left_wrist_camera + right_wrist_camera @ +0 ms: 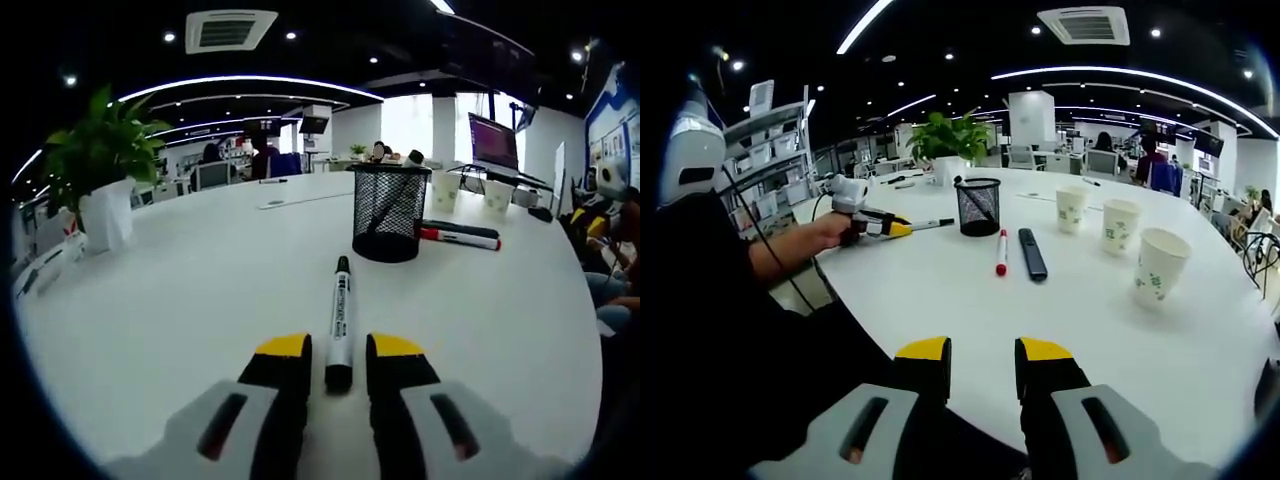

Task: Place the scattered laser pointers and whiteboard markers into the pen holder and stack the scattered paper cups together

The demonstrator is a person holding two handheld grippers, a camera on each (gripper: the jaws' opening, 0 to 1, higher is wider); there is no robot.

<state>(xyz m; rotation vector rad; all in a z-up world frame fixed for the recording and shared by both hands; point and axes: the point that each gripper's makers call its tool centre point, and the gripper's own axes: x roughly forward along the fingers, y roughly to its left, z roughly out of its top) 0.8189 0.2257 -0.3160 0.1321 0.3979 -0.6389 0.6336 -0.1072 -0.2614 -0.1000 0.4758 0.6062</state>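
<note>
A black-capped whiteboard marker lies lengthwise between the yellow-tipped jaws of my left gripper, which is shut on its rear end. The marker points at the black mesh pen holder. In the right gripper view the same left gripper holds that marker just left of the pen holder. A red-capped marker and a black laser pointer lie on the table in front of the holder. Three paper cups stand apart to the right. My right gripper is open, holding nothing.
The round white table has a potted plant behind the holder, also seen in the left gripper view as a plant at far left. A person's sleeve covers the table's left edge. Seated people and a laptop are at the far side.
</note>
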